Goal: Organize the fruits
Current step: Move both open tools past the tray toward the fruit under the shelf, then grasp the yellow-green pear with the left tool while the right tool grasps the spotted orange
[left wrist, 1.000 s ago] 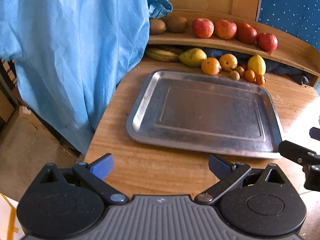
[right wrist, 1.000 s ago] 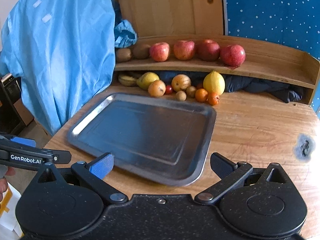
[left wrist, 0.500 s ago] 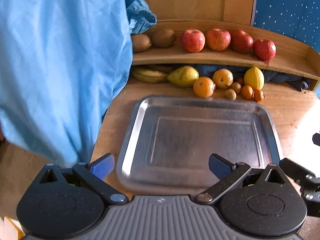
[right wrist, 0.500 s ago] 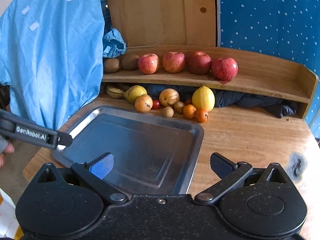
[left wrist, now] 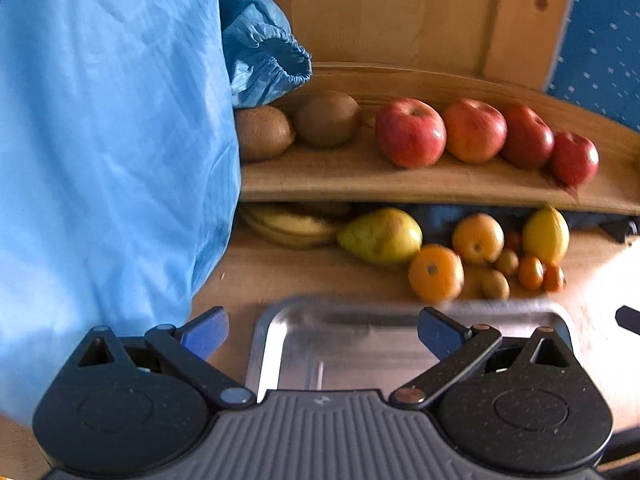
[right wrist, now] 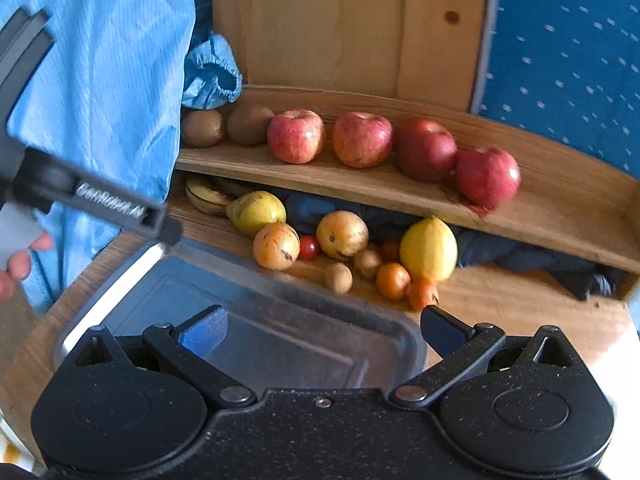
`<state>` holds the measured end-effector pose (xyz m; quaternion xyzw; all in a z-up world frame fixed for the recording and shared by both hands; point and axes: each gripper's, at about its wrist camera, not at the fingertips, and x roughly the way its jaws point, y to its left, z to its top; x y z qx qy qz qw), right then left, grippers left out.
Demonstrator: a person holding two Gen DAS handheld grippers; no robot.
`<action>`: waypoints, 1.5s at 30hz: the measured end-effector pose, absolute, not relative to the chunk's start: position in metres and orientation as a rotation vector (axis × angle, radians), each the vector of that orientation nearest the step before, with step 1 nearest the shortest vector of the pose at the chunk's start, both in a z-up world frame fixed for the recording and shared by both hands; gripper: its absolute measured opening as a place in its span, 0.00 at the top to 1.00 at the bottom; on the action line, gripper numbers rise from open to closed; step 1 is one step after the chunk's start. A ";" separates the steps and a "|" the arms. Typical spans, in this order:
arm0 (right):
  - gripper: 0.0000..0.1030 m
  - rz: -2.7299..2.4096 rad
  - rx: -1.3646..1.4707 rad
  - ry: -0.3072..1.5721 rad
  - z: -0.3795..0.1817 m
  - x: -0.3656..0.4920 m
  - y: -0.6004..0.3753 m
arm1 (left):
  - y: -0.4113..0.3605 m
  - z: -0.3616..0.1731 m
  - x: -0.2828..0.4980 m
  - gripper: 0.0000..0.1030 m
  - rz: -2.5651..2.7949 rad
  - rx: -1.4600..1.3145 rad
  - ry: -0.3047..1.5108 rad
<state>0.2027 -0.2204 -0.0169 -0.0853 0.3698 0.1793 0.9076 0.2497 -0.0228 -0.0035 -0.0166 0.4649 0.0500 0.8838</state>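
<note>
Metal tray (right wrist: 280,320) lies bare on the near table; four apples (right wrist: 362,139) and two kiwis (right wrist: 250,124) sit on the far shelf (right wrist: 560,216); mixed fruit (right wrist: 342,235) lies beneath; left gripper (left wrist: 320,330) and right gripper (right wrist: 322,328) both gape, holding nothing.

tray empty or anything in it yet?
Empty. The metal tray shows bare steel in both views; every fruit sits beyond its far rim, though the grippers hide its near part.

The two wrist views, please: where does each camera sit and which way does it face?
Left wrist: on the open left hand-held gripper, facing the wooden shelf of four red apples over the steel tray.
Right wrist: on the open right hand-held gripper, facing likewise; a hand shows at left.
Shared: apples, tray, yellow lemon.
</note>
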 end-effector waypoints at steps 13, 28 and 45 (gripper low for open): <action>0.01 0.276 -0.222 0.852 -0.037 0.258 -0.175 | -0.026 -0.023 0.326 0.01 0.023 0.027 1.005; 0.19 0.346 -0.225 0.868 -0.057 0.291 -0.148 | -0.011 -0.043 0.360 0.01 -0.017 -0.062 1.063; 0.46 0.399 -0.260 0.894 -0.070 0.299 -0.129 | -0.006 -0.066 0.363 0.12 -0.097 -0.180 1.115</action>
